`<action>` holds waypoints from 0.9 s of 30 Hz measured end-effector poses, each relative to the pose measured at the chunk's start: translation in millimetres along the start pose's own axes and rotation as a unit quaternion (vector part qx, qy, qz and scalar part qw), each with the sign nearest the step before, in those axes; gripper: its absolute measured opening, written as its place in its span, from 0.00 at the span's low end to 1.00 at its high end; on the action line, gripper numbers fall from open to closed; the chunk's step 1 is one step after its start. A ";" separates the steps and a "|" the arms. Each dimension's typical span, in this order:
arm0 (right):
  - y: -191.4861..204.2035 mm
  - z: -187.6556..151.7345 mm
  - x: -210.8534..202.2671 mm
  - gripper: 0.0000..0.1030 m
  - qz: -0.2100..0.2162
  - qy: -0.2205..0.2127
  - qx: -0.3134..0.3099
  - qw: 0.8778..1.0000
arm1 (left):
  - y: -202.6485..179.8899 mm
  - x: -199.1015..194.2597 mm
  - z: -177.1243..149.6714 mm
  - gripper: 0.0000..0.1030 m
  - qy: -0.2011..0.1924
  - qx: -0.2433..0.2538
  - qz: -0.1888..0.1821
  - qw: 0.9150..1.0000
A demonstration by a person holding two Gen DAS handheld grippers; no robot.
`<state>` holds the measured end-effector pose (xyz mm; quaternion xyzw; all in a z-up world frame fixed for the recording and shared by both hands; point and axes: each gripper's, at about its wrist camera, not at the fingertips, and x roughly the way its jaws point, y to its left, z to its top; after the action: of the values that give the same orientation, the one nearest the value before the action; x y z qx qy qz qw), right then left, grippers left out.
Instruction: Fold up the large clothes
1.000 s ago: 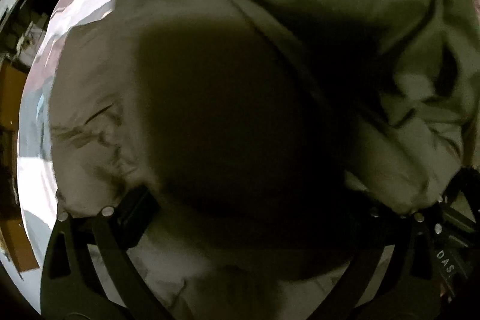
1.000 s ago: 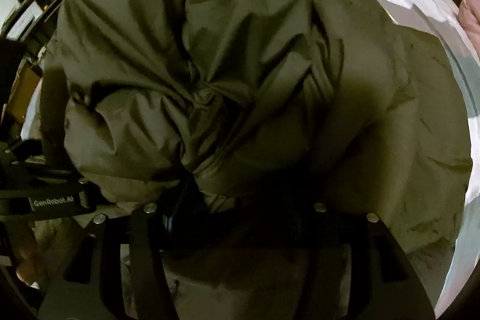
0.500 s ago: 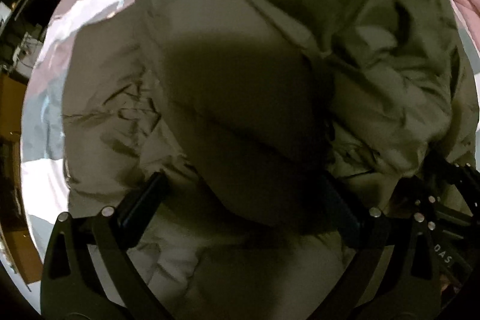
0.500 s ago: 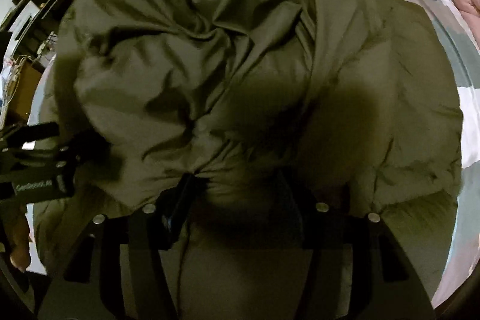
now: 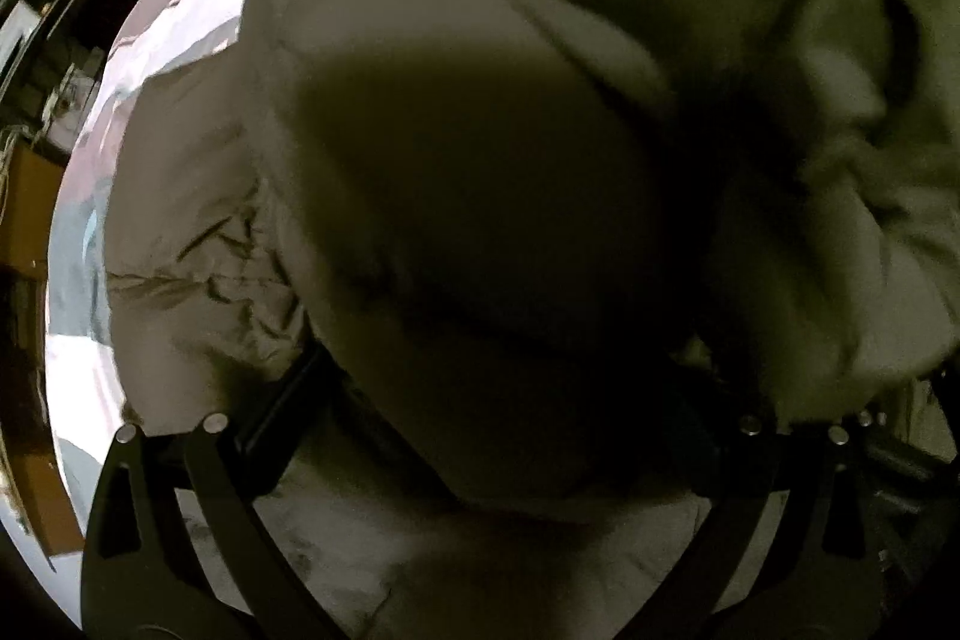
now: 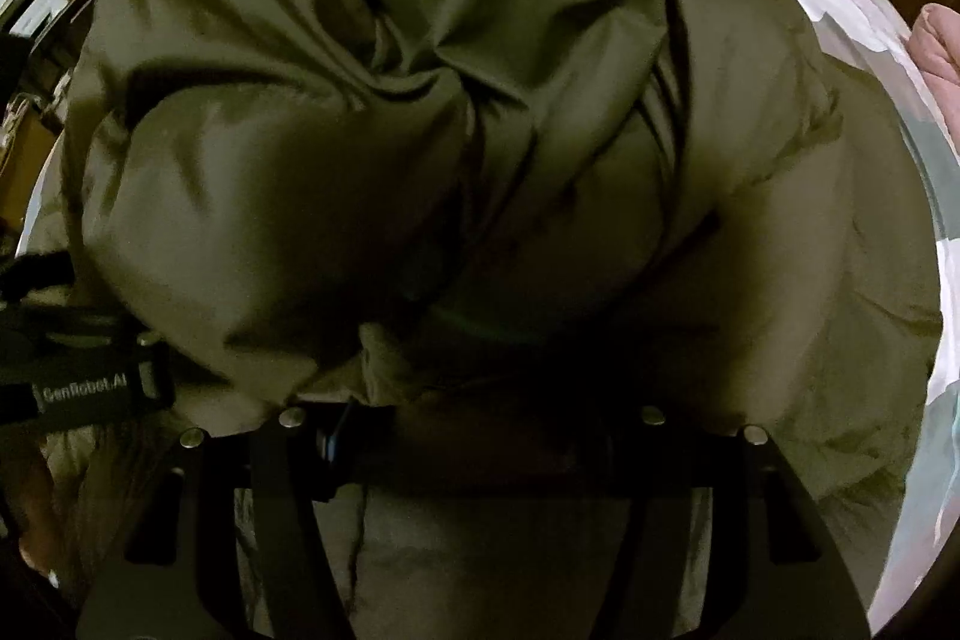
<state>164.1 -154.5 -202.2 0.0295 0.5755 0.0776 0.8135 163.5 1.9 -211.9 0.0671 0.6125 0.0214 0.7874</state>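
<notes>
A big olive-green padded jacket (image 5: pixel 420 112) lies bunched on a bed and fills both views (image 6: pixel 420 130). My left gripper (image 5: pixel 498 388) has its fingers spread wide with a thick fold of the jacket bulging between them; only the left finger (image 5: pixel 282 400) shows, the right one is hidden in shadow. My right gripper (image 6: pixel 474 418) is buried under a puffy fold of the jacket, its fingertips hidden by cloth. The left gripper's body (image 6: pixel 78 382) shows at the left edge of the right wrist view.
The bed has a pale patterned sheet (image 5: pixel 174 46), also seen at the right of the right wrist view (image 6: pixel 936 280). Dark furniture (image 5: pixel 66 10) stands beyond the bed at the left. A pink cloth (image 6: pixel 936 46) lies at the right edge.
The jacket fold has shifted and risen in front of both cameras. The left view is darker and more covered than half a second ago. Both grippers stay in the cloth.
</notes>
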 end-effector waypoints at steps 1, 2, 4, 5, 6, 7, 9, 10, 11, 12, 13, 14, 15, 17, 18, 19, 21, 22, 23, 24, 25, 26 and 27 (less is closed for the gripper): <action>-2.7 -4.7 -6.0 0.62 0.014 0.004 0.011 1.000 | 3.1 -7.5 -4.0 0.98 -0.002 0.006 -0.007 1.000; -10.3 -10.4 -18.6 0.65 0.038 0.004 0.028 0.999 | 9.8 -16.7 -9.5 0.98 -0.001 0.005 -0.017 1.000; -28.1 -26.0 -47.1 0.80 0.072 -0.003 0.048 0.996 | 28.1 -34.6 -22.7 0.98 0.000 -0.005 -0.049 0.999; -36.0 -32.3 -56.9 0.82 0.073 -0.005 0.052 0.996 | 42.4 -44.2 -32.1 0.98 0.001 -0.013 -0.064 0.998; -49.7 -41.5 -69.8 0.85 0.066 -0.009 0.060 0.996 | 54.1 -49.6 -36.9 0.98 0.001 -0.019 -0.071 0.997; -67.0 -50.6 -81.3 0.85 0.055 -0.013 0.074 0.996 | 72.9 -56.0 -47.1 0.98 0.002 -0.033 -0.078 0.996; -103.2 -69.3 -98.6 0.85 0.026 -0.023 0.111 0.993 | 111.3 -58.2 -67.3 0.98 0.010 -0.066 -0.080 0.995; -125.4 -83.7 -106.5 0.86 -0.001 -0.025 0.139 0.990 | 132.7 -56.1 -82.3 0.98 0.019 -0.088 -0.080 0.993; -144.1 -95.6 -111.9 0.87 -0.025 -0.022 0.164 0.986 | 152.1 -51.6 -98.1 0.98 0.030 -0.109 -0.081 0.990; -165.5 -111.7 -115.7 0.90 -0.049 -0.012 0.197 0.979 | 167.9 -45.1 -111.2 0.98 0.041 -0.123 -0.082 0.988; -186.5 -127.4 -117.1 0.90 -0.061 0.001 0.226 0.972 | 180.6 -37.8 -130.9 0.98 0.063 -0.137 -0.081 0.985; -209.7 -150.4 -114.6 0.90 -0.062 0.027 0.273 0.960 | 179.8 -36.4 -149.7 0.98 0.082 -0.147 -0.081 0.982; -225.0 -166.9 -110.8 0.90 -0.045 0.045 0.313 0.948 | 186.9 -27.9 -168.0 0.98 0.111 -0.165 -0.092 0.976; -240.6 -194.5 -98.9 0.90 -0.001 0.073 0.377 0.923 | 194.2 -12.0 -197.0 0.98 0.161 -0.209 -0.153 0.952; -242.9 -204.3 -91.4 0.90 0.029 0.087 0.400 0.912 | 193.7 -6.9 -203.7 0.98 0.176 -0.216 -0.166 0.946; -239.3 -208.8 -85.0 0.90 0.054 0.098 0.406 0.907 | 191.2 -1.4 -210.2 0.98 0.194 -0.216 -0.171 0.941; -233.6 -206.0 -80.0 0.90 0.061 0.107 0.393 0.911 | 185.3 6.7 -217.8 0.98 0.220 -0.213 -0.183 0.934; -229.5 -204.9 -81.2 0.89 0.061 0.103 0.387 0.914 | 186.8 11.6 -218.0 0.98 0.230 -0.214 -0.193 0.930; -227.0 -205.4 -84.1 0.83 0.074 0.087 0.390 0.914 | 186.3 14.9 -220.9 0.98 0.242 -0.219 -0.209 0.922; -228.0 -208.5 -84.6 0.61 0.086 0.081 0.395 0.911 | 187.0 17.0 -222.9 0.95 0.249 -0.226 -0.222 0.915; -224.8 -209.8 -83.2 0.42 0.099 0.080 0.400 0.908 | 189.7 19.1 -225.3 0.78 0.253 -0.238 -0.242 0.906; -222.4 -211.1 -82.9 0.36 0.115 0.075 0.402 0.905 | 195.2 20.3 -227.2 0.69 0.251 -0.253 -0.260 0.897; -220.4 -210.1 -83.9 0.23 0.130 0.066 0.400 0.905 | 199.9 19.5 -230.0 0.47 0.245 -0.266 -0.273 0.891</action>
<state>-40.6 -394.0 -224.8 0.4219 0.6018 -0.0523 0.6761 -44.5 220.4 -259.8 -0.3226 0.7517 -0.0164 0.5751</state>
